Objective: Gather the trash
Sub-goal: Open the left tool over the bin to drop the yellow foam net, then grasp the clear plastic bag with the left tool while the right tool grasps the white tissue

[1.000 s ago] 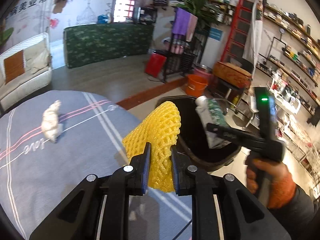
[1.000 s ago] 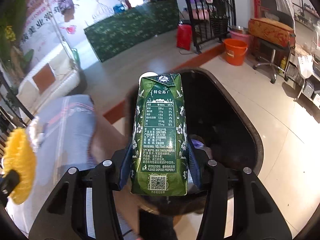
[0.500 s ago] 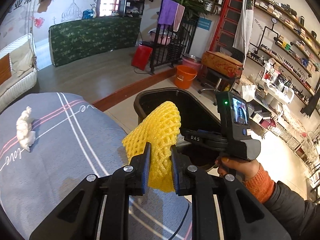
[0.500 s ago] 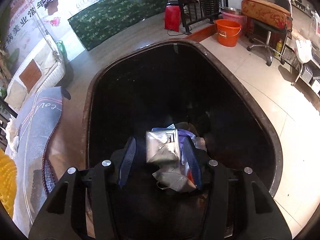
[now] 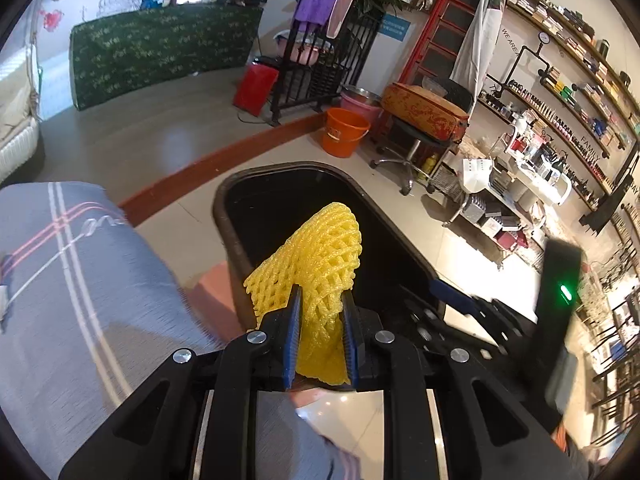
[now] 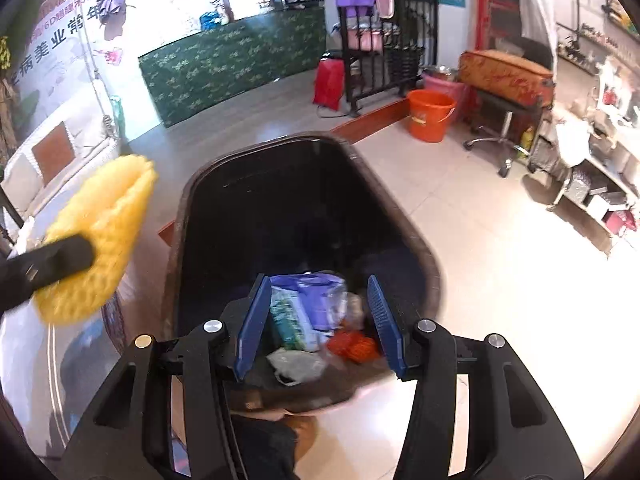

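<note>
One yellow foam fruit net (image 5: pixel 316 276), pinched by the left gripper (image 5: pixel 318 332), points toward twelve o'clock over the black oval plastic bin (image 5: pixel 224 216); the right gripper (image 6: pixel 320 324) hangs empty, jaws apart.

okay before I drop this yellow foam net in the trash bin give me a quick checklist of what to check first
1. Left gripper grips the yellow foam net: ok, pinched between both blue pads.
2. Net is over the trash bin opening: cannot tell; in the right wrist view it looks left of the rim.
3. Right gripper empty: ok, jaws open, nothing between them.
4. Right gripper clear of the drop path: not ok; it hangs over the bin's mouth.
5. Room in the bin: ok, trash lies only at the bottom.
</note>
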`<state>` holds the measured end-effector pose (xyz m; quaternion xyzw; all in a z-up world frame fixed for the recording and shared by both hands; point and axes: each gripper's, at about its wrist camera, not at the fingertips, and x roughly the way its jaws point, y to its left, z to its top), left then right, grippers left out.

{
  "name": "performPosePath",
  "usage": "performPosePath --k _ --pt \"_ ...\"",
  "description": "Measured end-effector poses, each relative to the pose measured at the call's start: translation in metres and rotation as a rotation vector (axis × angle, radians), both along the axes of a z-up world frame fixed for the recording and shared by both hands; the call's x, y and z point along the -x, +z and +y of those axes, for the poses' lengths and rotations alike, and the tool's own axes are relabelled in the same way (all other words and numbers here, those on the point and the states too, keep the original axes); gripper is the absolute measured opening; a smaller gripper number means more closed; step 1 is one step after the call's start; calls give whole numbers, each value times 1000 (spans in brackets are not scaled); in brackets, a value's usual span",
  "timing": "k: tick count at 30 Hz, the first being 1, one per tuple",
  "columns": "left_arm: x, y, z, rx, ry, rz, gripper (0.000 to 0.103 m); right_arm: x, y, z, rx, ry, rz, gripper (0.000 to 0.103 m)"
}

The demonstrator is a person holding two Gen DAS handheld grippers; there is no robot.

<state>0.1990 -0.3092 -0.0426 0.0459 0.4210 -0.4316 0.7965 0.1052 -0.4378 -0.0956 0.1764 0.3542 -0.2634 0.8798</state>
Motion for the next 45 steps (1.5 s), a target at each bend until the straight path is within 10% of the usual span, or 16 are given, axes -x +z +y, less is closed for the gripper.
performPosePath --k 12,21,28,45 --pt "-8 -12 -41 -10 -19 66 19 29 2 -14 -48 -35 -17 51" --pt "-8 -15 -54 -54 -26 36 65 31 6 -11 -46 -24 -20 51" --pt "-11 -13 -52 -60 -14 17 75 30 5 -6 -50 -7 -29 55" --pt "-3 20 67 -76 223 -149 96 -1 15 39 -53 134 -43 73"
